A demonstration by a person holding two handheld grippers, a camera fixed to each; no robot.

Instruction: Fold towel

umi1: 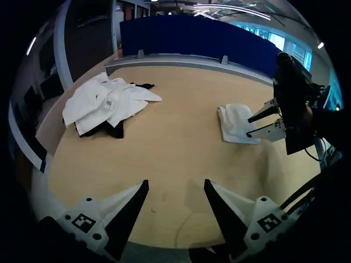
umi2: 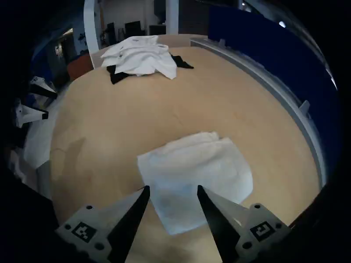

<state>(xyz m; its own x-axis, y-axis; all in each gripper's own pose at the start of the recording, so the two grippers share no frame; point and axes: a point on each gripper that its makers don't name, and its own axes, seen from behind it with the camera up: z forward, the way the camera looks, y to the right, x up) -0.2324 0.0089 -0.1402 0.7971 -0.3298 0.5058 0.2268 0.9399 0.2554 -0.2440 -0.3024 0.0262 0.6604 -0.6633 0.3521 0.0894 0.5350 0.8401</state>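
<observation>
White towel [umi2: 197, 168], folded, lies on the table [umi2: 131, 114] at the wide-spread jaws of the right gripper [umi2: 173, 187]; the left gripper [umi1: 175, 180] gapes wide too.

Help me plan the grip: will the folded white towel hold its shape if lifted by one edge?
Probably not: the folded white cloth towel shows soft, rounded layers, so it would likely droop and unfold. Pushed across the pale wooden table, it may bunch.
</observation>
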